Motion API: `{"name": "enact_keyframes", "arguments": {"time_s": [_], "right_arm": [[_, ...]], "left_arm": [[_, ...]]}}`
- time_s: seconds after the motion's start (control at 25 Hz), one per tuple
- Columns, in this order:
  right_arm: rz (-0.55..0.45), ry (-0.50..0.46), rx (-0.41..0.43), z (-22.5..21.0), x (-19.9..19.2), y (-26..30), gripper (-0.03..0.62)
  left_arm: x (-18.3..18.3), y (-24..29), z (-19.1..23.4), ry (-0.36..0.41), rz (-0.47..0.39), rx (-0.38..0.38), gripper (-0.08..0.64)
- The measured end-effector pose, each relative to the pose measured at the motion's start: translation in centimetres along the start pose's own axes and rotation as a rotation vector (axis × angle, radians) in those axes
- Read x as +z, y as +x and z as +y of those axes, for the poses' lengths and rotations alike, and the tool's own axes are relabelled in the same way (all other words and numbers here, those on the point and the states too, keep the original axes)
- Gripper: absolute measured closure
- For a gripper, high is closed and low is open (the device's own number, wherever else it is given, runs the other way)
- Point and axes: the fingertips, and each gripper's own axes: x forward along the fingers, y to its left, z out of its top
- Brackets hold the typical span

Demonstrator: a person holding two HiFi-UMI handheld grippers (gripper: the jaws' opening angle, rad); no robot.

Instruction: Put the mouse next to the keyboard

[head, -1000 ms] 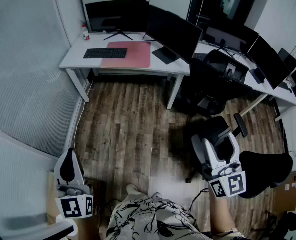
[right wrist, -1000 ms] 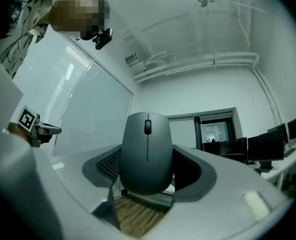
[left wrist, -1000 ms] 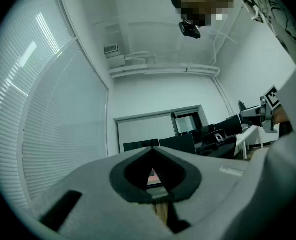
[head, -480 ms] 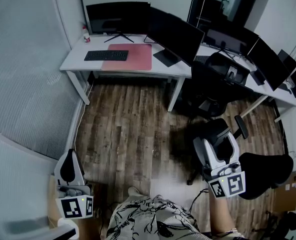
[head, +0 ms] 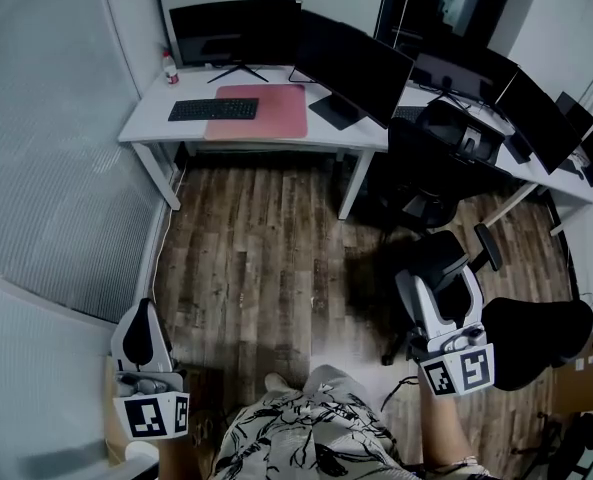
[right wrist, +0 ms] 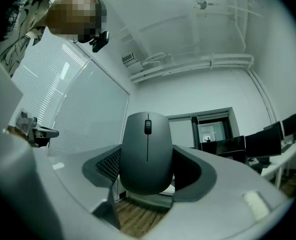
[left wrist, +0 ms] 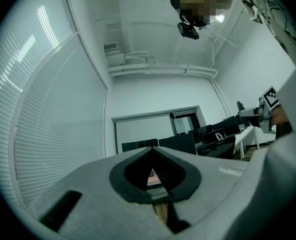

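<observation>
Right gripper (head: 438, 286): low right in head view, marker cube on its near end; jaws spread about as wide as the mouse and pinching it from both sides, per right gripper view
Mouse: smooth dark grey computer mouse (right wrist: 147, 151), scroll wheel up, sits between the dark pads of the right gripper's jaws with its rounded end toward that camera; well apart from the keyboard, not on the desk
Left gripper (head: 141, 313): low left in head view, next to the blinds; white body, marker cube near end; jaws pressed together at the tips, nothing between them; only the hollow in the dark pads (left wrist: 138, 191) shows through to the room
Person: black-and-white patterned shirt (head: 296, 438) at bottom centre of head view, between the two grippers
Floor: brown wood-plank floor (head: 256, 258), bare stretch between person and desk
Chairs: black office chair (head: 536, 338) just right of the right gripper; another black office chair (head: 446, 138) farther off by the right-hand desks
Blinds: pale slatted window blinds (head: 46, 168) along the left wall
Desk: white rectangular desk (head: 151, 123) at the far wall
Keyboard: flat black keyboard (head: 212, 109) on the desk's left half; its right end lies on the pink mat
Mat: pink rectangular desk mat (head: 271, 110), bare to the keyboard's right
Monitors: wide black monitor (head: 234, 30) behind the keyboard; second black monitor (head: 351, 63) angled at the desk's right end
Bottle: small white bottle with red cap (head: 171, 66), far left corner of desk
</observation>
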Motion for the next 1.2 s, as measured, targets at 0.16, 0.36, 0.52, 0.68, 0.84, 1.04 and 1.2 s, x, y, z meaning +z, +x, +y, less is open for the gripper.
{"name": "enact_keyframes", "arguments": {"time_s": [0.16, 0.36, 0.52, 0.68, 0.84, 1.04, 1.2], "right_arm": [[0.015, 0.004, 0.02, 1.4, -0.7, 0.3, 0.293], [0.018, 0.004, 0.021, 1.0, -1.1, 1.3, 0.293], [0.004, -0.003, 0.028, 0.7, -1.2, 2.9, 0.293], [0.005, 0.014, 0.044, -0.1, -1.5, 4.6, 0.293], [0.011, 0.025, 0.056, -1.0, -2.1, 6.2, 0.293], [0.002, 0.025, 0.06, -2.3, -2.2, 8.1, 0.293], [0.004, 0.026, 0.065, -3.2, -2.4, 10.2, 0.293]], "left_arm": [[-1.0, -0.1, 0.4, -0.01, 0.014, -0.014, 0.561], [-1.8, 0.4, 0.4, -0.024, 0.015, -0.002, 0.561], [-1.9, 1.3, 0.7, -0.025, 0.022, 0.014, 0.561], [-1.7, 2.7, 0.9, -0.016, 0.024, 0.025, 0.561], [-1.4, 4.6, 0.6, -0.008, 0.016, 0.025, 0.561], [-1.3, 6.6, 0.4, -0.003, 0.018, 0.033, 0.561], [-1.2, 8.7, 0.6, -0.002, 0.015, 0.036, 0.561]]}}
